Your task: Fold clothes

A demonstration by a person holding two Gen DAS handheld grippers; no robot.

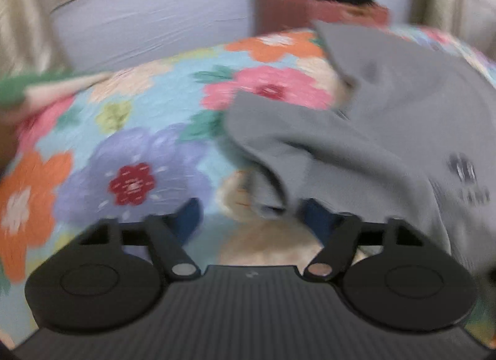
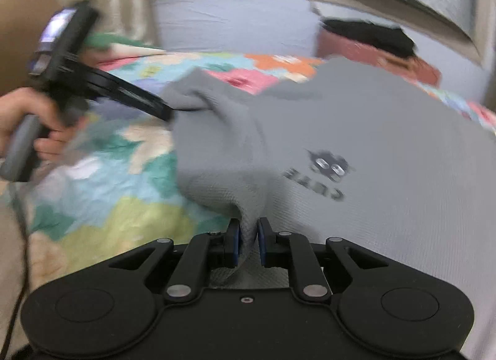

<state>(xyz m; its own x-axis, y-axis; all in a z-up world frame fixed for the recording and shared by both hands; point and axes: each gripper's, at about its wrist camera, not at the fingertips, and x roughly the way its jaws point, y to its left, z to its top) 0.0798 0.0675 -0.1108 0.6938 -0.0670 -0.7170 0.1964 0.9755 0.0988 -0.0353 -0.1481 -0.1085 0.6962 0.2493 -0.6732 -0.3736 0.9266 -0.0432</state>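
- Folding looks barely begun: grey shirt (image 2: 356, 130) lies spread and rumpled over the flowered bedspread (image 2: 102, 192), filling the right wrist view from about 12 o'clock round to 5 o'clock, its dark printed motif (image 2: 325, 171) facing up.
- Right gripper (image 2: 247, 242) is narrow, its blue pads pinching a bunched fold of the shirt's near edge at 6 o'clock.
- Left gripper (image 1: 251, 214) stands wide apart; a loose grey edge droops near its right finger at about 5 o'clock, but blur hides whether anything is caught, so I judge it not yet holding.
- In the right wrist view the left gripper's tip meets a puckered grey corner at 10 o'clock, with a person's hand (image 2: 28, 121) on its handle.
- No neat crease or stacked layer shows, so flattening, folding in the sides and doubling over all seem left to do.
- Dark and reddish clothes (image 2: 378, 44) wait at 1 o'clock, apparently unfolded.
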